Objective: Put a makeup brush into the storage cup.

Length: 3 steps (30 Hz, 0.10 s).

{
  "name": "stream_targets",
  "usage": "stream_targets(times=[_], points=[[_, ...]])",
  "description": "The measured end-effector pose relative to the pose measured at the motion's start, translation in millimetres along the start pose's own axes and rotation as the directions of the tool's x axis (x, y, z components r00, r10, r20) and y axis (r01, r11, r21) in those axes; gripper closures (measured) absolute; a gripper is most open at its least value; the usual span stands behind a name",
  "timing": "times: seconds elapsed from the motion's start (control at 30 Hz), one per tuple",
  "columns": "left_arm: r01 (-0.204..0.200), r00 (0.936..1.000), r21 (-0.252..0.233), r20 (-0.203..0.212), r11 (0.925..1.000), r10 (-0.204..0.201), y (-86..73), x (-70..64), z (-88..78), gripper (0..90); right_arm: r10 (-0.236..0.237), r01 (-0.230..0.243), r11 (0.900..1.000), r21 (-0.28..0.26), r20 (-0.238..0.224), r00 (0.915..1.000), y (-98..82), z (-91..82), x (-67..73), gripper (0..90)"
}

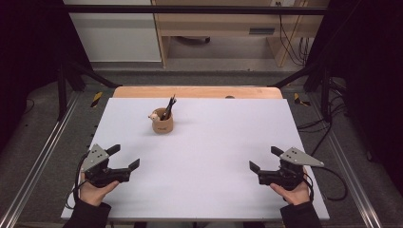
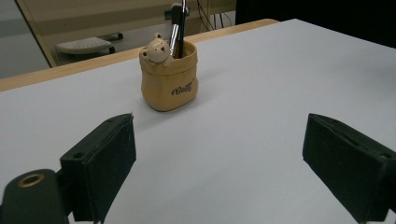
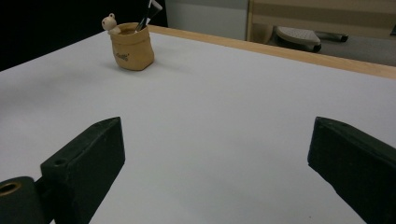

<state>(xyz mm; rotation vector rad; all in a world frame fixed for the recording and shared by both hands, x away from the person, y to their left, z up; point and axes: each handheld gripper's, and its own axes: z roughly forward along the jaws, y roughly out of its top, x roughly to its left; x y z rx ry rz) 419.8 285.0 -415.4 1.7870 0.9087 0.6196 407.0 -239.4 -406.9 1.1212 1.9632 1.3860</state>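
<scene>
A tan sack-shaped pen holder (image 1: 162, 125) with a small bear figure on its rim stands upright on the white table top (image 1: 214, 156), left of centre toward the back. Dark brushes or pens (image 1: 168, 108) stick out of it. From the left gripper view the holder (image 2: 169, 81) sits ahead of the jaws, some way off. It appears farther away at the upper left as the holder (image 3: 131, 45) in the right gripper view. My left gripper (image 1: 124, 158) rests open near the front left. My right gripper (image 1: 265, 159) is open near the front right. Both hold nothing.
A wooden edge (image 1: 197, 92) runs along the table's far side. Black frame bars (image 1: 76, 71) and cables (image 1: 328, 123) flank the table. A wooden cabinet (image 1: 218, 28) stands behind, on the floor.
</scene>
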Motion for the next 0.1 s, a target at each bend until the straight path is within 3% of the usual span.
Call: stream_targets(times=[0.1], points=[[0.005, 1.0000, 0.004, -0.003, 1.0000, -0.005, -1.8, 1.5, 0.7, 9.1, 0.002, -0.002, 1.000, 0.000, -0.001, 1.0000, -0.2, 0.0, 0.0, 4.6]])
